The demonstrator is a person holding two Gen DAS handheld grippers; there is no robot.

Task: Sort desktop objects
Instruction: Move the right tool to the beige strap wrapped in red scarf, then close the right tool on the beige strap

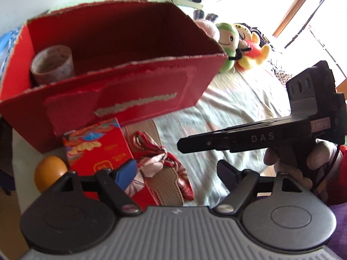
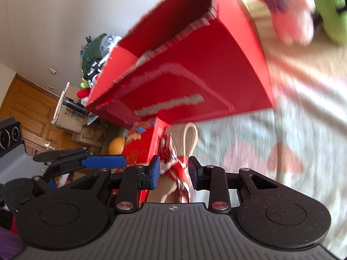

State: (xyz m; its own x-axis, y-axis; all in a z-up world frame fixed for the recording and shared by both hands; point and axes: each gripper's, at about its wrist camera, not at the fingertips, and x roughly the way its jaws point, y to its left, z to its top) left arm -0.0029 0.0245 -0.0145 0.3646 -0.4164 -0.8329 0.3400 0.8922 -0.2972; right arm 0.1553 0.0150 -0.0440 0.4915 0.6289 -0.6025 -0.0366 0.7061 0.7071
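Both open: left gripper (image 1: 175,171), right gripper (image 2: 174,171) straddling red patterned ribbon (image 2: 173,166) on tan leather strap (image 2: 190,138). Risk: pinching ribbon alone, strap dragging against red cardboard box (image 2: 195,69).

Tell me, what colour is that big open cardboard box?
Red, with torn pale edges; the box shows best in the left wrist view.

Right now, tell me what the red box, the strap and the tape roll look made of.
Red box: cardboard, matte red; its torn rim shows pale, ragged fibre.
Strap: seems leather or imitation, tan and pebbled, with a glossy red patterned scarf, probably silky fabric, tied round it.
Tape roll: clear plastic tape on a brownish, likely card, core; it looks shiny.
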